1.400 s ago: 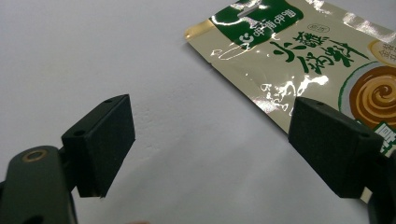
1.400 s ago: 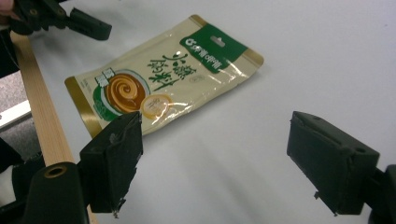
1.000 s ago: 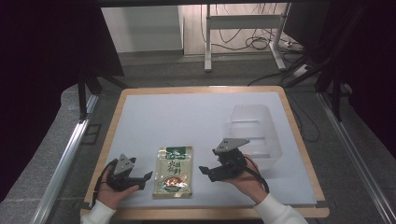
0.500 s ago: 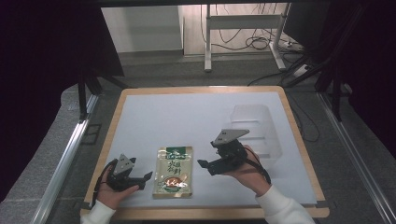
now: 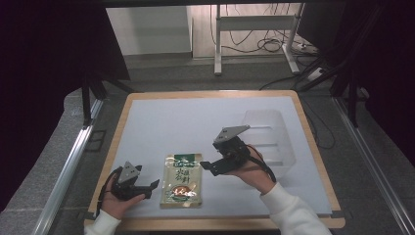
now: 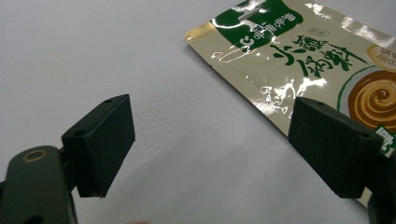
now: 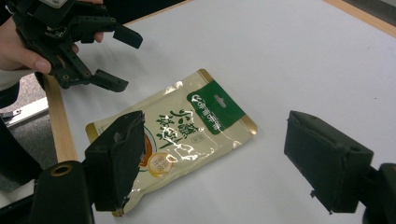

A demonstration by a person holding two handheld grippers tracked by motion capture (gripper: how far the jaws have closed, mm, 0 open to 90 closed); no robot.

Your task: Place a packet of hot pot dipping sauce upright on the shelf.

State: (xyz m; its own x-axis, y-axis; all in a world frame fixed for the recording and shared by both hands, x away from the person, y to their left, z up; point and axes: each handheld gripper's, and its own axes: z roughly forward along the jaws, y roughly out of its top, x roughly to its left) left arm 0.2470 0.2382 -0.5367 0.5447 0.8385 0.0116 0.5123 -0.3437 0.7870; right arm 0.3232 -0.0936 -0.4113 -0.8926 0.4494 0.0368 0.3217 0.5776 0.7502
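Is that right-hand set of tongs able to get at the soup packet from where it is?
Probably yes. The right tongs are open, hovering beside the packet, which lies flat on the white table with nothing between them.

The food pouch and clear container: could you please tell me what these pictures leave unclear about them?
- Pouch: small print too small in the high view; its lower part is cut off by the edge and a jaw in the left gripper view.
- Clear container: near end hidden behind the right gripper; contents indiscernible.
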